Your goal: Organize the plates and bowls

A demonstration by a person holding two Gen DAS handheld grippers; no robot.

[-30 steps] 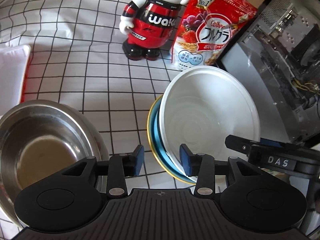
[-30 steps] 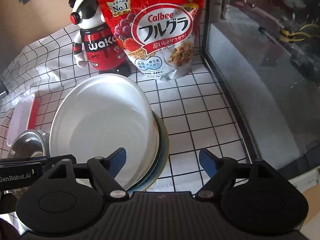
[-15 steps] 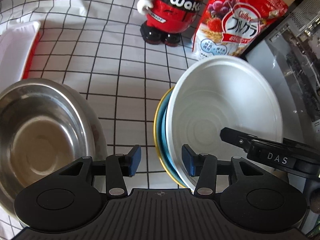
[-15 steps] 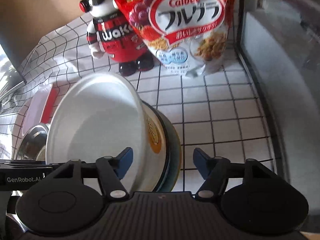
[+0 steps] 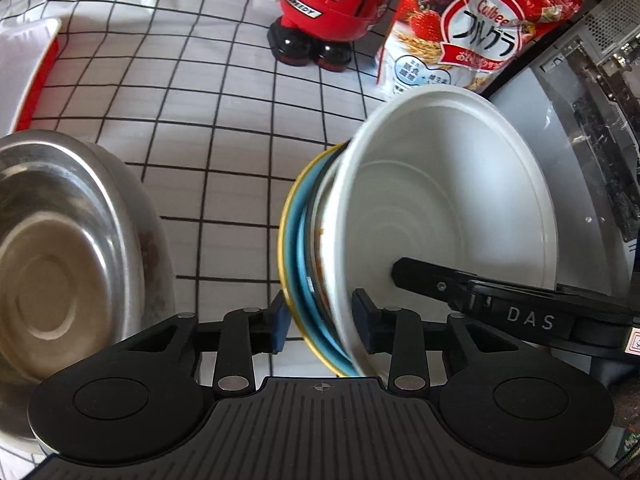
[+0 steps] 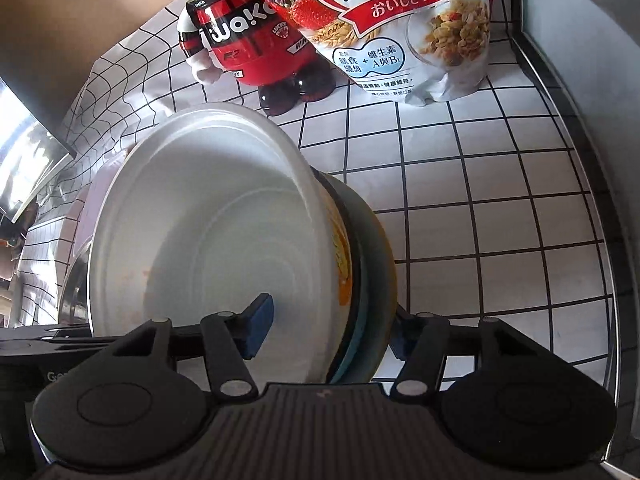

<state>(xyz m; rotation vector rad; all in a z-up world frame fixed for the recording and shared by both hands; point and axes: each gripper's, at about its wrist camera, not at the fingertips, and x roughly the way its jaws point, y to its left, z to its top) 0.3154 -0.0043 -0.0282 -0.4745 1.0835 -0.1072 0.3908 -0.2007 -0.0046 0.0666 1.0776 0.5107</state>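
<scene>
As the stack of dishes is tilted up off the checked cloth (image 5: 224, 168), 2 grippers are seen to straddle its near edge together. The stack is made up of a white bowl (image 5: 448, 216) nested on a blue plate with a yellow rim (image 5: 294, 240); a dark layer is glimpsed between them, but it cannot be told what it is.

The left gripper (image 5: 320, 322) is set with 1 blue pad outside the plate rim and 1 inside the bowl wall; the fingers are drawn in on the stack's edge, apparently clamped. The right gripper (image 6: 326, 330) is placed likewise, 1 pad inside the bowl and the other partly hidden behind the plate, so contact on that side cannot be confirmed, though a grip is judged likely.

Left of the stack a steel bowl (image 5: 60, 264) is stood, with a red-edged white tray (image 5: 24, 68) beyond it. Behind the stack a red Waka robot figure (image 6: 244, 40) and a Calbee granola bag (image 6: 404, 24) are stood; right of the stack a glass-sided computer case (image 5: 592, 128) is placed.

The step in hand is judged to be the lifting or separating of the stacked dishes. For the next move, a steady grip on both sides is called for, so that the bowl is not slid off the plate while tilted.
</scene>
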